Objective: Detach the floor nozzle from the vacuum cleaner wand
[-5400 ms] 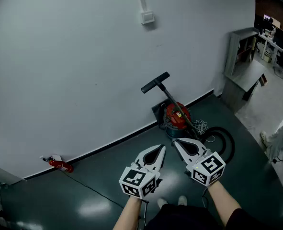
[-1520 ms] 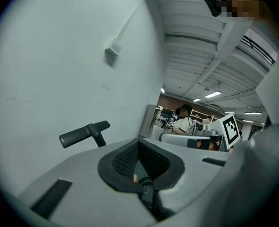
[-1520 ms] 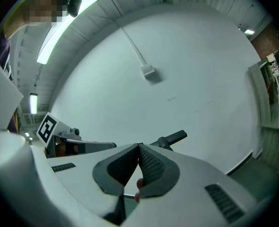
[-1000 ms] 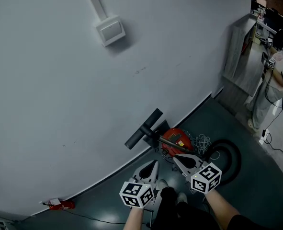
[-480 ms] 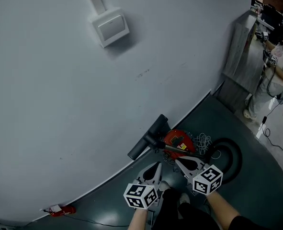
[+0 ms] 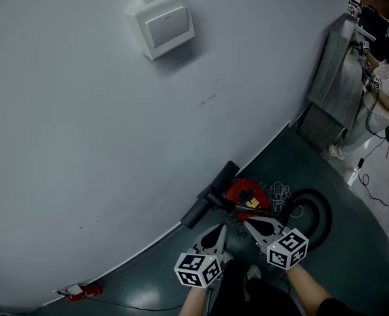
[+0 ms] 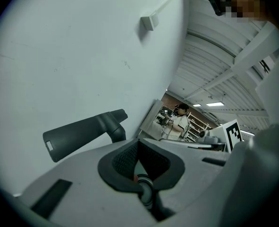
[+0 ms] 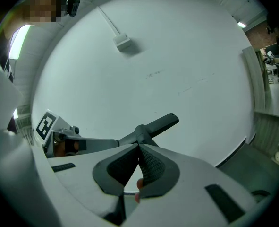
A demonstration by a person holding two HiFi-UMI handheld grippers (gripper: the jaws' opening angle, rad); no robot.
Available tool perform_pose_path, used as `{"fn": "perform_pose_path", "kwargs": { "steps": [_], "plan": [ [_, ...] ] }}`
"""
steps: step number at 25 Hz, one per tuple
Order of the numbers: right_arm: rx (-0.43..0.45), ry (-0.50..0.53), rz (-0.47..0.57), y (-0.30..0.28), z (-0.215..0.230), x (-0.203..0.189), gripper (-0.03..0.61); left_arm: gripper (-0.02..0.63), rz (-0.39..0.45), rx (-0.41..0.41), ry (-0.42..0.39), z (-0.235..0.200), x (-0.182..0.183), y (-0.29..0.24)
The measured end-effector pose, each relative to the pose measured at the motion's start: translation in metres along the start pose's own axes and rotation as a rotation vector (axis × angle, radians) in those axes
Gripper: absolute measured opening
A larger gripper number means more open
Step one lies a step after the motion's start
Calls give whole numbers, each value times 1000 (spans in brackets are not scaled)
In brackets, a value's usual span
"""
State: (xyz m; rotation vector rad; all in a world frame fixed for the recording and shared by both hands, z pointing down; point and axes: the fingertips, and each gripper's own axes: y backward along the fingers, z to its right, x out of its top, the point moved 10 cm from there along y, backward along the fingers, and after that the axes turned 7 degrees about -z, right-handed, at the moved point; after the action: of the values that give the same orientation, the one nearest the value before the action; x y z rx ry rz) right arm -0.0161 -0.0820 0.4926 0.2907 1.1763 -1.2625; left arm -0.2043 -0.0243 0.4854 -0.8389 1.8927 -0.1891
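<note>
Floor nozzle (image 6: 210, 193) tops the wand (image 6: 241, 209) by the wall (image 6: 82, 143) — left gripper (image 6: 222, 229) and right gripper (image 6: 245, 220) near it, jaws together, empty.

Head overhead, gripper views share nozzle (image 7: 82, 134)
</note>
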Motion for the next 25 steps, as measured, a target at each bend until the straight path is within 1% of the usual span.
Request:
{"fn": "perform_pose_path", "kwargs": {
  "steps": [4, 8, 12, 15, 17, 20, 24, 25],
  "plan": [
    [-1, 14, -3, -6, 1, 2, 18, 3, 2, -1, 6, -4, 0, -2],
    [11, 33, -14, -7, 7, 2, 17, 3, 5, 17, 23, -2, -4, -6],
    [32, 50, -24, -5, 17, 0, 17, 3, 24, 52, 41, 2, -8, -11],
    [52, 71, -12, -3, 23, -2, 18, 3, 54, 92, 60, 3, -11, -14],
    [56, 99, -12, -4, 27, -3, 20, 5, 72, 113, 85, 1, -12, -17],
    [61, 153, -32, -8, 33, -7, 21, 5, 78, 133, 126, -4, -14, -24],
    [42, 247, -65, -19, 43, -15, 23, 13, 74, 149, 145, -11, -18, -36],
    [35, 271, -72, -22, 45, -17, 25, 30, 70, 150, 148, -13, -19, -39]
  ]
}}
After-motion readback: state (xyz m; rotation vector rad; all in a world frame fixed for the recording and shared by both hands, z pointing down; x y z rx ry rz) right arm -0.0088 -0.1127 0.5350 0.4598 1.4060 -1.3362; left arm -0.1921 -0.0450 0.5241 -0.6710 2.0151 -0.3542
